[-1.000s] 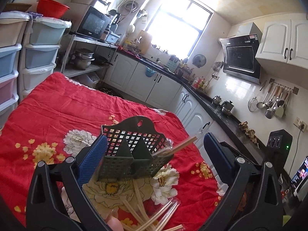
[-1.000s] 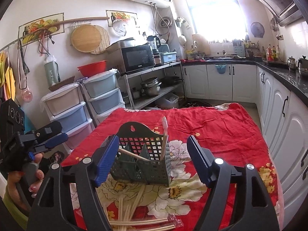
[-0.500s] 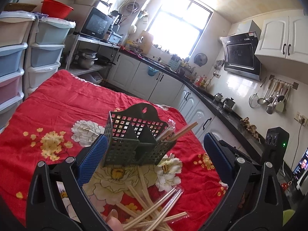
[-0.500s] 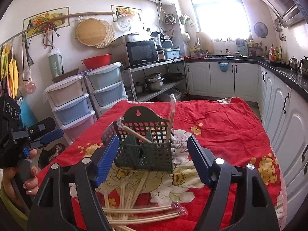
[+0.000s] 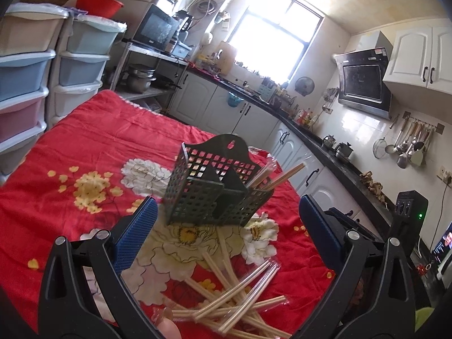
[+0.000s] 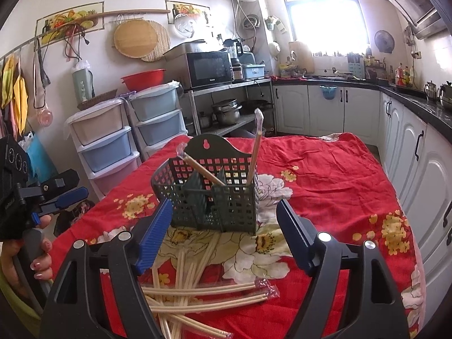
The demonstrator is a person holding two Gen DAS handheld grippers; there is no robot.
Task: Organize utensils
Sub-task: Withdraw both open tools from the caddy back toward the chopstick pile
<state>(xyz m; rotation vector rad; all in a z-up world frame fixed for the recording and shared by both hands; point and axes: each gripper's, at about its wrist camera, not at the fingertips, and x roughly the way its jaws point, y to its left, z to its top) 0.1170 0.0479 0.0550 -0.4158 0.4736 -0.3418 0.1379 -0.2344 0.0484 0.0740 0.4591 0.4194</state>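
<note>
Your right gripper (image 6: 224, 233) has its jaws opening, wide apart with nothing between the pads; the blue fingers (image 6: 154, 233) stand to either side above the table. Your left gripper (image 5: 226, 231) is also spread wide and holds nothing. In the right wrist view, your left hand (image 6: 31, 257) shows at nine o'clock, wrapped around its gripper's handle off the table's edge.

Nearest you, at six o'clock in both views, a loose heap of chopsticks (image 6: 203, 296) lies crossed on the red flowered cloth (image 6: 333, 186), some in clear plastic sleeves. The heap reaches from below the grippers up to the foot of the basket.

Just beyond, at twelve o'clock from the fingertips, the dark green basket (image 6: 214, 197) stands upright on the cloth, its tall back panel away from you. Two sleeved chopsticks (image 6: 255, 147) are already in its right-hand compartment: one nearly upright, the other leaning to ten o'clock across the divider.

Farther off, plastic drawers (image 6: 104, 144) stand at ten o'clock, a microwave (image 6: 209, 67) on a shelf at eleven, and white cabinets (image 6: 325, 110) run from one to three o'clock under a bright window (image 6: 325, 19).
</note>
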